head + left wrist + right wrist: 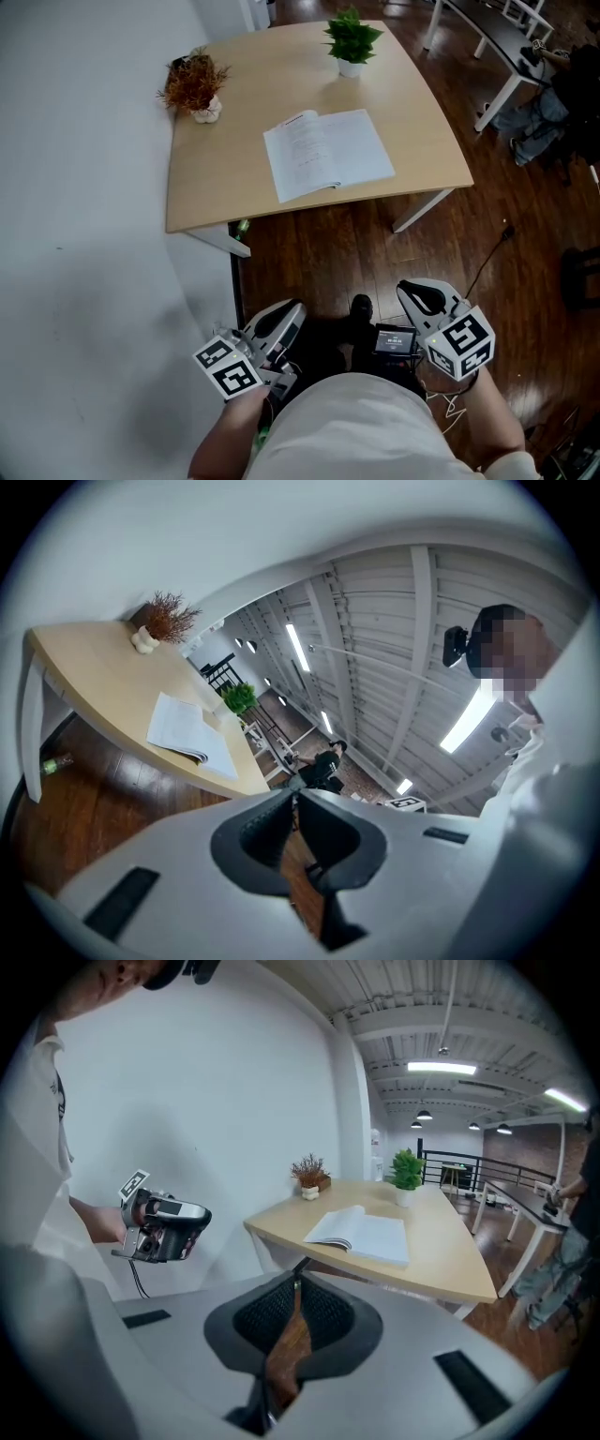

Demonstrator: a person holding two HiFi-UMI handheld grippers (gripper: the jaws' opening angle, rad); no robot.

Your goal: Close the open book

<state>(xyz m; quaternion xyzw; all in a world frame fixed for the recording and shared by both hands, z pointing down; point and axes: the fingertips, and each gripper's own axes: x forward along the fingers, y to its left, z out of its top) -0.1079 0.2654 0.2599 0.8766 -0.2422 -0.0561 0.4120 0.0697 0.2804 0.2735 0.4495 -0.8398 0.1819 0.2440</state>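
The open book (328, 150) lies flat with white pages up near the front edge of the light wooden table (216, 178). It also shows in the left gripper view as the book (187, 731) and in the right gripper view as the book (364, 1234). My left gripper (292, 311) and right gripper (412, 289) are held close to my body, well short of the table and apart from the book. The left gripper (294, 797) has its jaws shut with nothing in them. The right gripper (298, 1281) is shut and empty too.
A green potted plant (352, 42) stands at the table's far edge and a dried plant (194, 86) at its far left corner. A white wall runs along the left. A white desk (497, 37) and a bag (539, 127) are at the far right, on a dark wood floor.
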